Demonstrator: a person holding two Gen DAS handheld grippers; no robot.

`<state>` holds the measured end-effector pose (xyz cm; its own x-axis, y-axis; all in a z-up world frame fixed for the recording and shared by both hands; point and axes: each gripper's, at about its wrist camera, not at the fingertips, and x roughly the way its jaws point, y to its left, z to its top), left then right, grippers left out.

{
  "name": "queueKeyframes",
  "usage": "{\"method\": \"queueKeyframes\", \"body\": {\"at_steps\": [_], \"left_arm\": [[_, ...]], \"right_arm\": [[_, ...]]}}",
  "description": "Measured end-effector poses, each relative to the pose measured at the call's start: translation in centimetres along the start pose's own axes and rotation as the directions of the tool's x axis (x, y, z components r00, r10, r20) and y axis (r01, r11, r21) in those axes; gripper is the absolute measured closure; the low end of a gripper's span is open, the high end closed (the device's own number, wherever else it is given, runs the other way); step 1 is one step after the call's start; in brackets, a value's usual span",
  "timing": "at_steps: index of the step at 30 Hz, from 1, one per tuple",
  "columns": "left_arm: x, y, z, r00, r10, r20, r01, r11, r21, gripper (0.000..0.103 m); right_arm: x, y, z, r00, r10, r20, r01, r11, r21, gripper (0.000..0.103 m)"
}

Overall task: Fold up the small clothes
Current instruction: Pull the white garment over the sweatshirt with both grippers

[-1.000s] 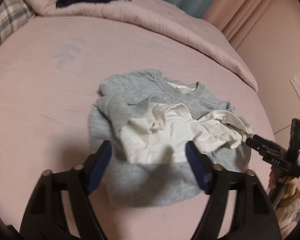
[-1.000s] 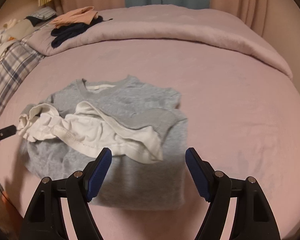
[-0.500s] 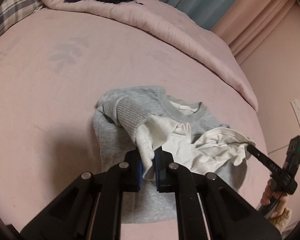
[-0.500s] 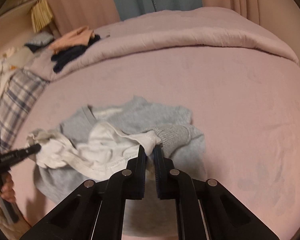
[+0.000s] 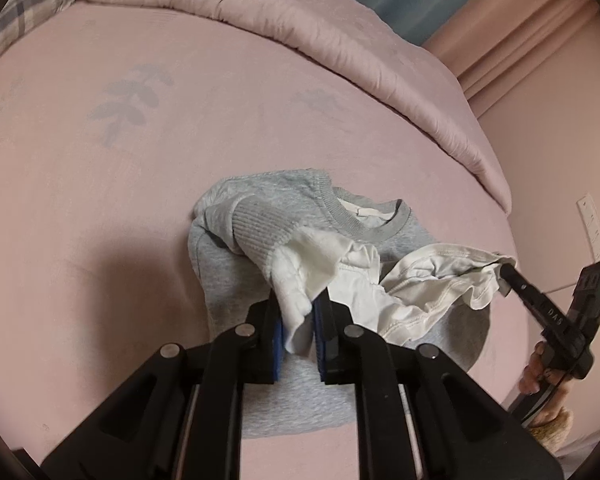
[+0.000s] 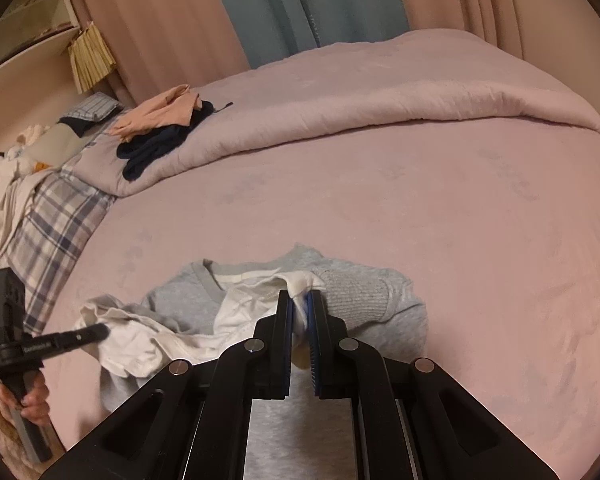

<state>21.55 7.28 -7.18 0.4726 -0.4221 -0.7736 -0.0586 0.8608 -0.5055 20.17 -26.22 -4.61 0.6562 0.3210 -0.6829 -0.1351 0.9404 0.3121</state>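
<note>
Now the left hand-held gripper (image 5: pixel 296 320) pinches one end of a white garment (image 5: pixel 400 288), though its jaws are easing apart slightly with the cloth between them. Opposite, the right hand-held gripper (image 6: pixel 299 320) is clamped on the other end. Draped between them, the white piece sags over a grey sweatshirt (image 6: pixel 380 300) lying on the pink bed (image 6: pixel 420 200).

White garment (image 5: pixel 384 300) stretched, crumpled, above grey sweatshirt (image 5: pixel 236 280); sweatshirt lies flat on pink bed (image 5: pixel 100 200).
</note>
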Motion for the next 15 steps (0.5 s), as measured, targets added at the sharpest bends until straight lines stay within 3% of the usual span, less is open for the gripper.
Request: {"method": "queueKeyframes", "body": {"at_steps": [4, 8, 10, 12, 13, 15], "left_arm": [[-0.2, 0.1, 0.7, 1.000, -0.025, -0.003, 0.025, 0.999, -0.024, 0.089], [-0.8, 0.1, 1.1, 0.999, -0.034, 0.035, 0.035, 0.999, -0.038, 0.073], [-1.0, 0.0, 1.3, 0.998, -0.039, 0.053, 0.040, 0.999, -0.029, 0.076], [-0.5, -0.5, 1.4, 0.998, -0.039, 0.052, 0.038, 0.999, 0.014, 0.086], [0.0, -0.5, 1.5, 0.998, -0.038, 0.040, 0.037, 0.999, 0.016, 0.094], [1.1, 0.0, 1.9, 1.000, -0.020, 0.020, 0.020, 1.000, -0.015, 0.097]], "right_arm": [[-0.2, 0.0, 0.2, 1.000, 0.009, 0.007, -0.009, 1.000, 0.007, 0.095], [-0.8, 0.4, 0.4, 1.000, 0.020, 0.024, -0.019, 1.000, -0.003, 0.095], [-1.0, 0.5, 0.5, 0.999, 0.023, 0.029, -0.023, 1.000, -0.005, 0.095], [-0.9, 0.6, 0.5, 0.999, 0.021, 0.029, -0.021, 1.000, -0.009, 0.095], [-0.8, 0.5, 0.5, 0.999, 0.018, 0.029, -0.018, 1.000, -0.008, 0.095], [-0.6, 0.5, 0.5, 0.999, 0.019, 0.028, -0.019, 1.000, -0.003, 0.095]]}}
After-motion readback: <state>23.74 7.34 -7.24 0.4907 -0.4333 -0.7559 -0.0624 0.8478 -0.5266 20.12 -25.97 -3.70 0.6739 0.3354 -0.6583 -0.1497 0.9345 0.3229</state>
